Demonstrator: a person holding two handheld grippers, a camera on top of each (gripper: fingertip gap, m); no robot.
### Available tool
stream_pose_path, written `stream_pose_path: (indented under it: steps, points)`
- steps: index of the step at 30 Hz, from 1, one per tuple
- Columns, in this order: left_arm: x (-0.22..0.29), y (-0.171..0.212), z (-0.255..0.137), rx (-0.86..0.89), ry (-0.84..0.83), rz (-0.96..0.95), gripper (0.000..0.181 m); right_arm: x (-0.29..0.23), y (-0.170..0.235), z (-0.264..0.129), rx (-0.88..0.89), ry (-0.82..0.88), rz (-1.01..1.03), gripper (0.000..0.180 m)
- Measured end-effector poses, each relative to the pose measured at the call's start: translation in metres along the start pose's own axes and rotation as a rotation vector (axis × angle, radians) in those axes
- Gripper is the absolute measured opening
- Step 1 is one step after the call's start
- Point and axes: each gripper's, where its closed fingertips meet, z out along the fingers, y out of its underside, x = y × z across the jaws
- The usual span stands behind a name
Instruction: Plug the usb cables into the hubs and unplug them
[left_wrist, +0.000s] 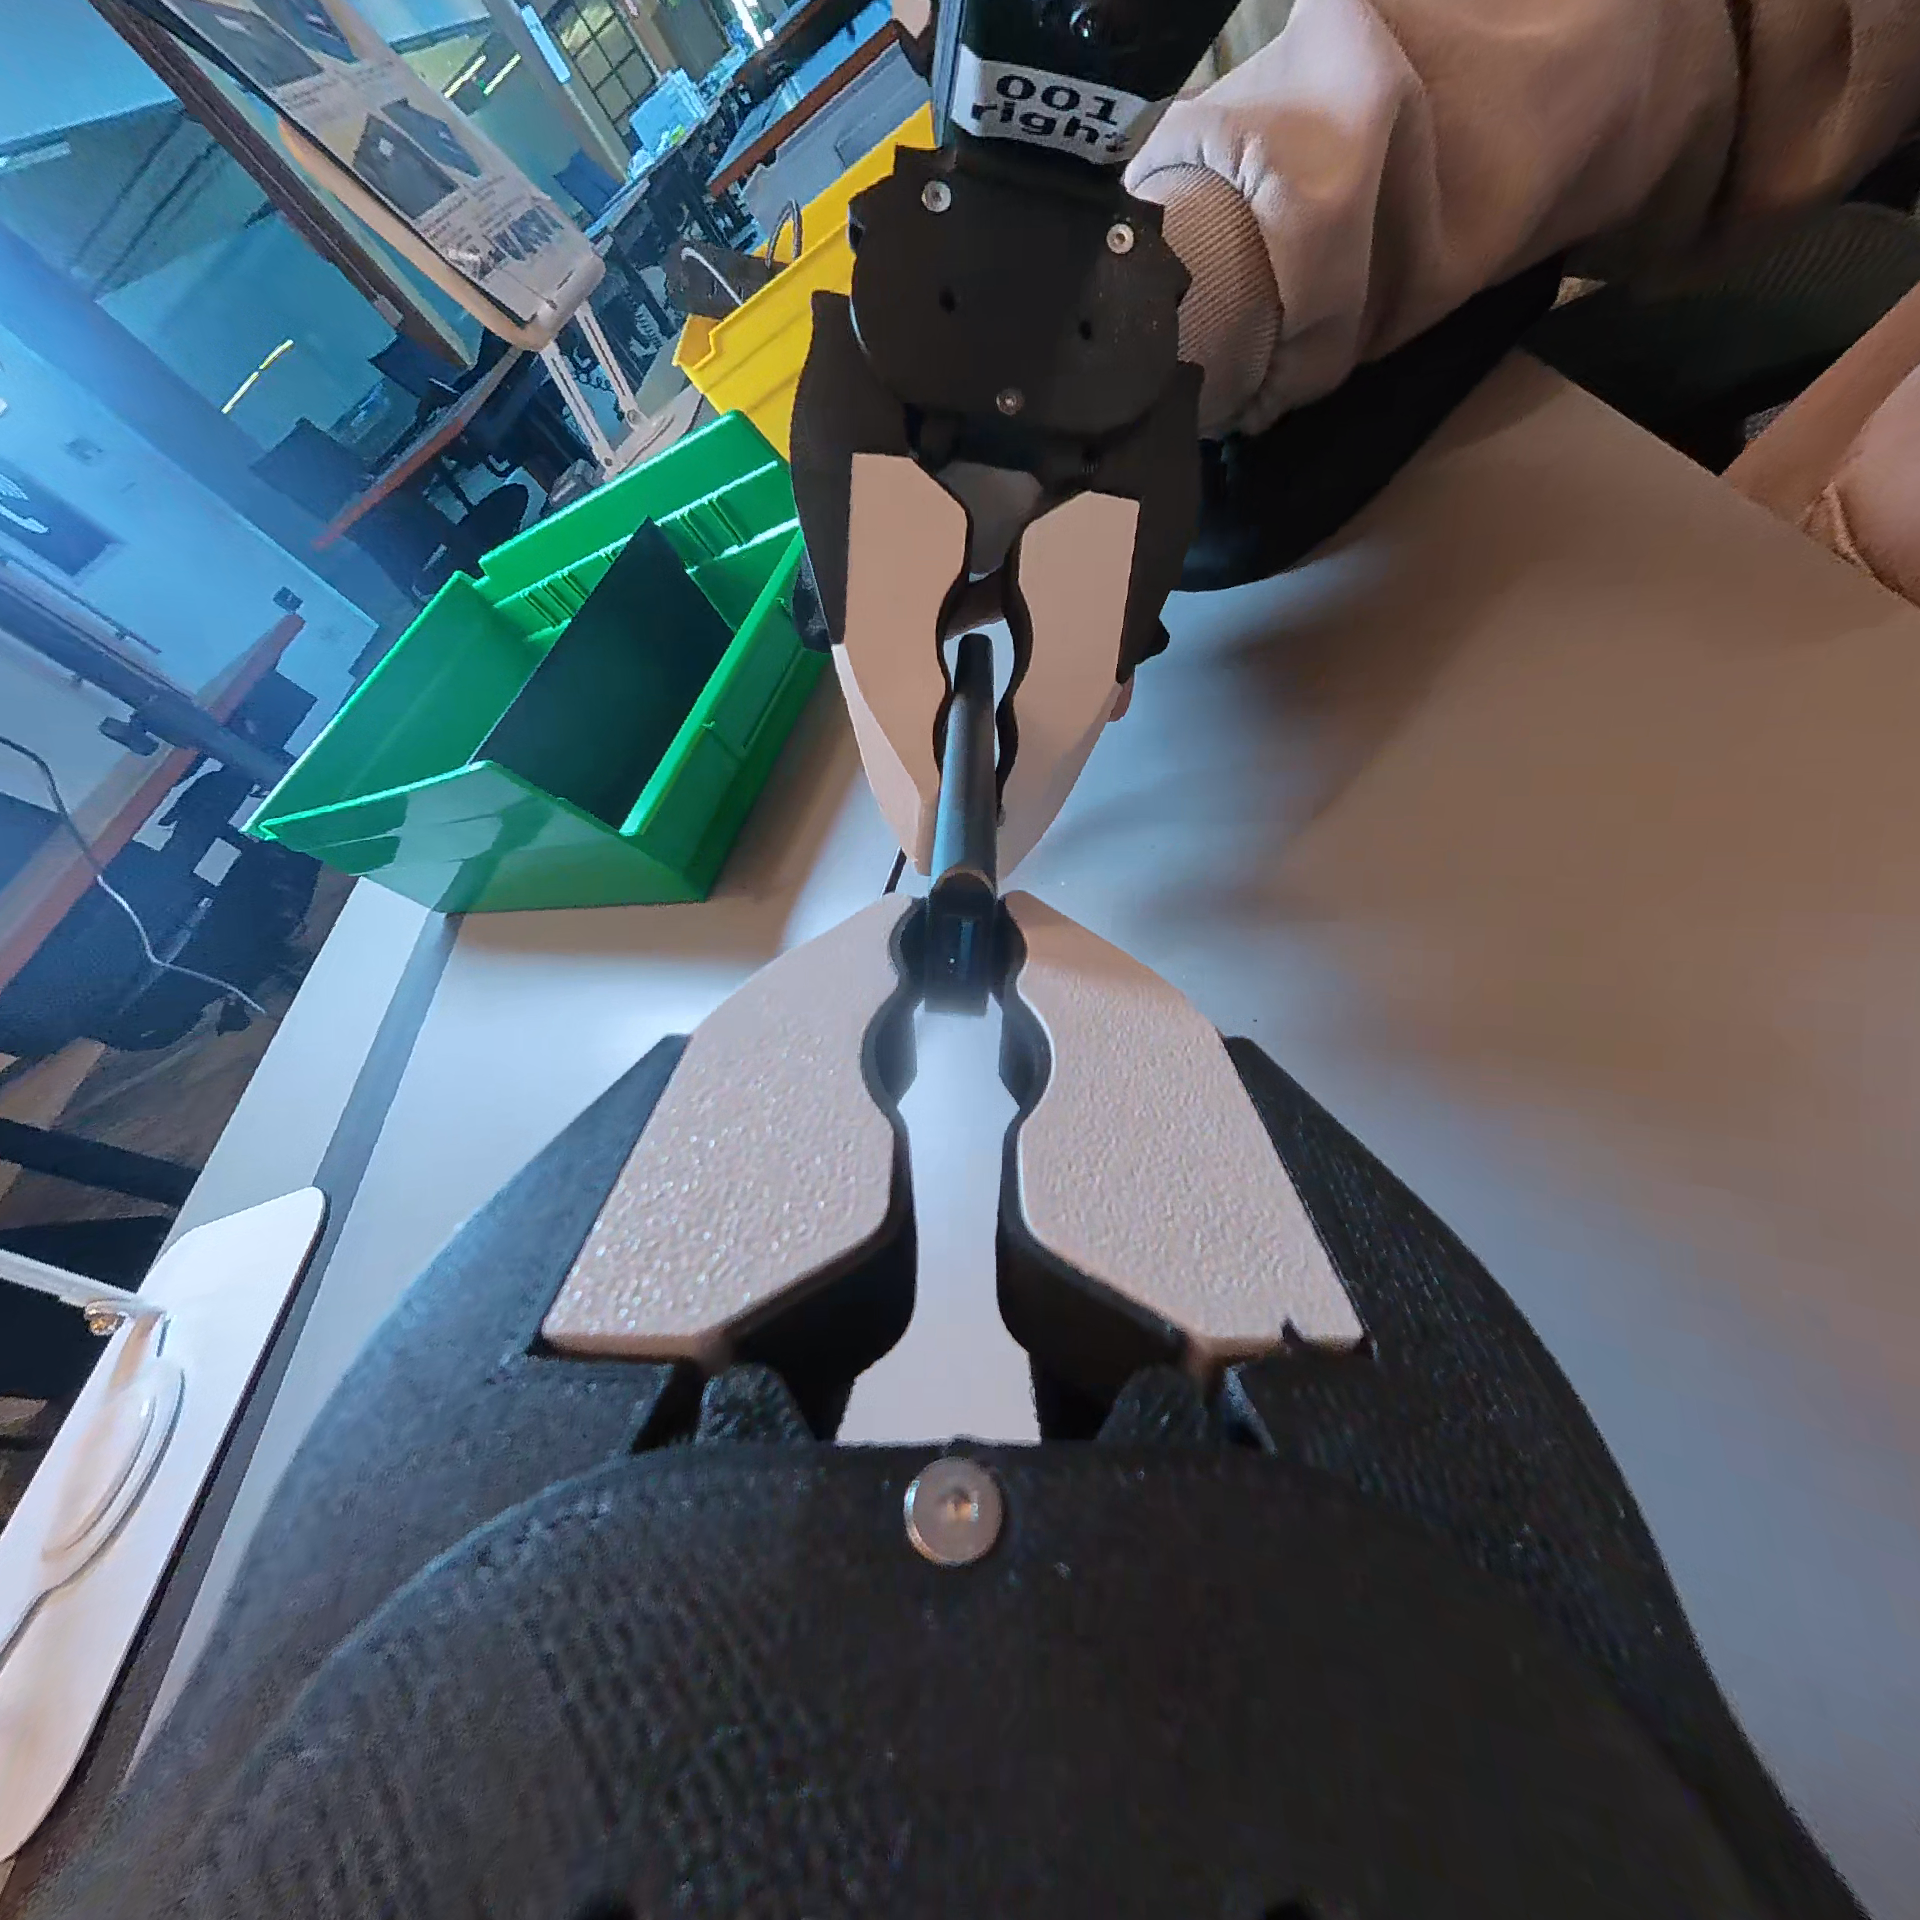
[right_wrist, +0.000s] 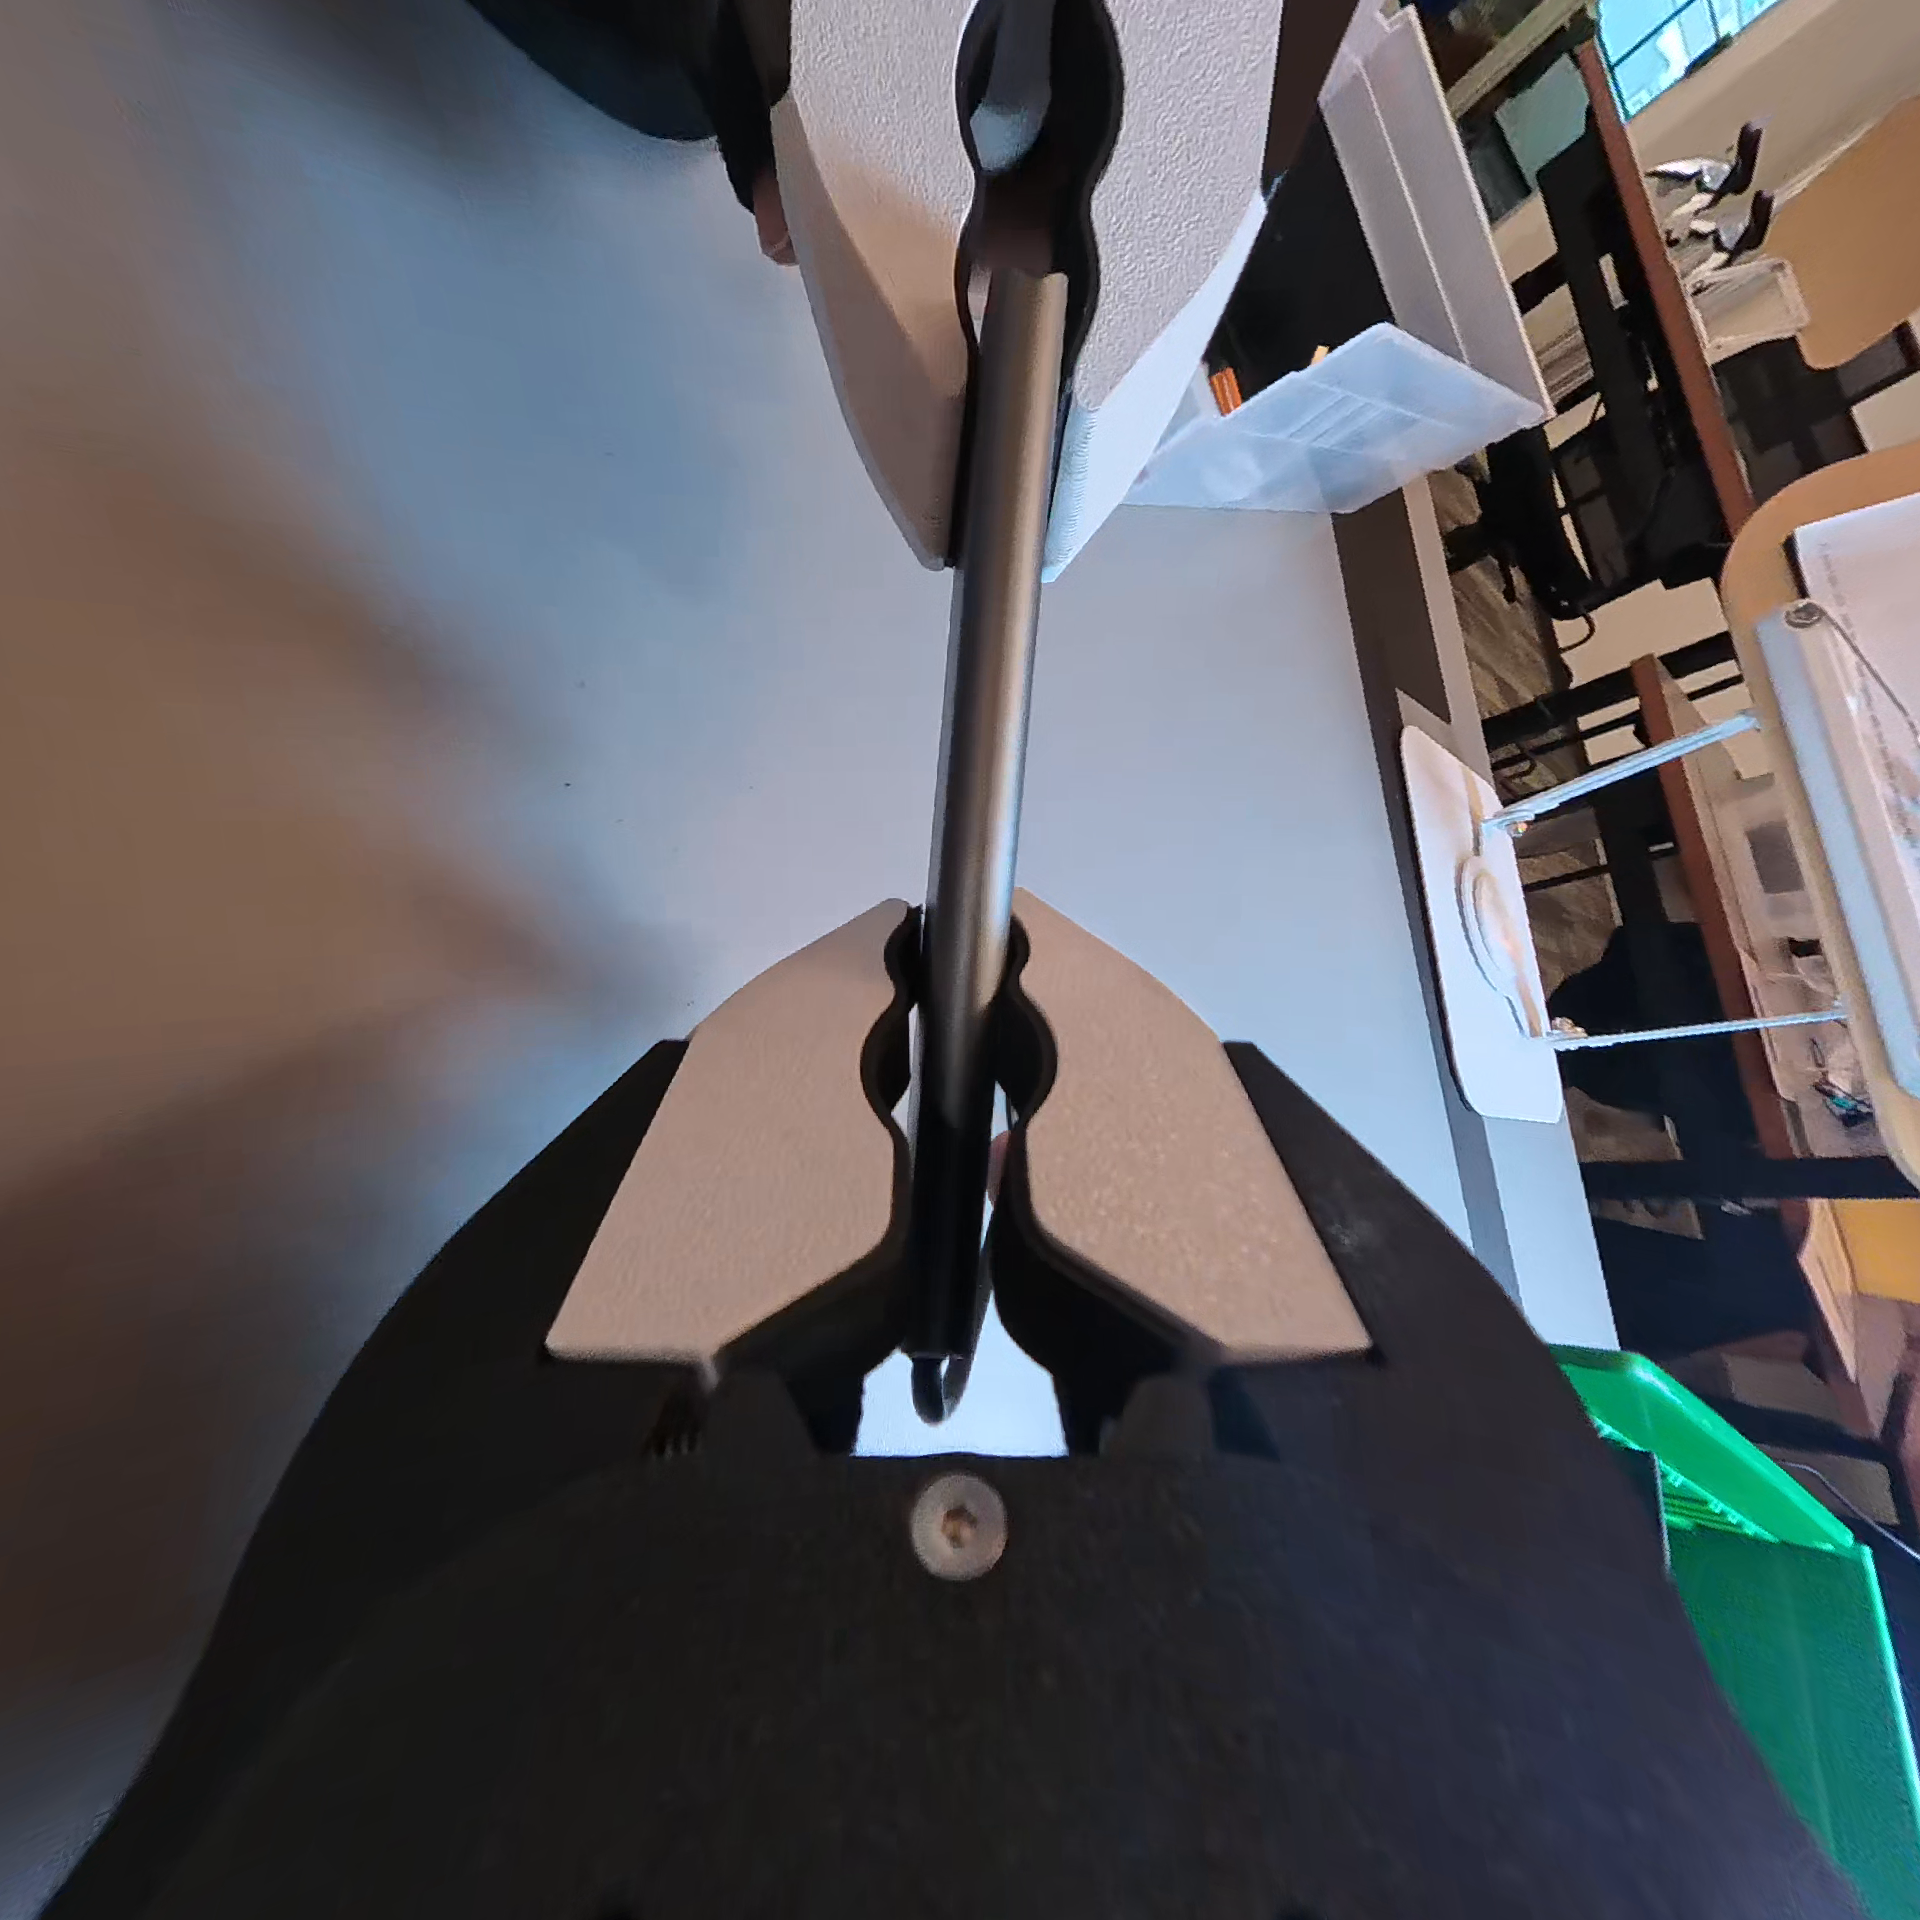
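Above a pale grey surface (left_wrist: 1455, 935), two hand-held grippers face each other tip to tip, both clamped on one slim dark grey hub (right_wrist: 992, 644) held in the air between them. A green bin (left_wrist: 540, 727) with a dark divider sits near the surface's far edge in the left wrist view, with a yellow bin (left_wrist: 769, 332) just behind it. A white stand base (left_wrist: 114, 1455) rests by the same edge, closer to the left gripper. Beyond that edge lie other desks and chairs.

The left gripper (left_wrist: 956, 956) has its fingers (left_wrist: 769, 1143) closed on one end of the hub. The right gripper (right_wrist: 961, 997) grips the other end, its fingers (right_wrist: 748, 1164) closed, and a thin black cable (right_wrist: 935, 1397) curls from that end. A gloved hand (left_wrist: 1382, 208) holds the right gripper from above.

Most of the surface beneath the grippers lies bare, away from the bins.
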Motion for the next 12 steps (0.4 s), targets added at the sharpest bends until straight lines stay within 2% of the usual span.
stream_pose_path:
  steps: [1,8,12]
  points:
    - [0.001,0.000,0.000,0.000,0.005,0.004,0.011,-0.002,0.000,0.000,0.003,-0.007,-0.004,0.011]
    - [0.011,-0.021,0.006,0.054,0.006,0.066,0.011,-0.009,-0.012,0.000,0.105,-0.044,0.010,0.012]
    - [0.016,-0.029,0.007,0.070,0.014,0.083,0.011,-0.013,-0.016,0.003,0.104,-0.036,-0.018,0.013]
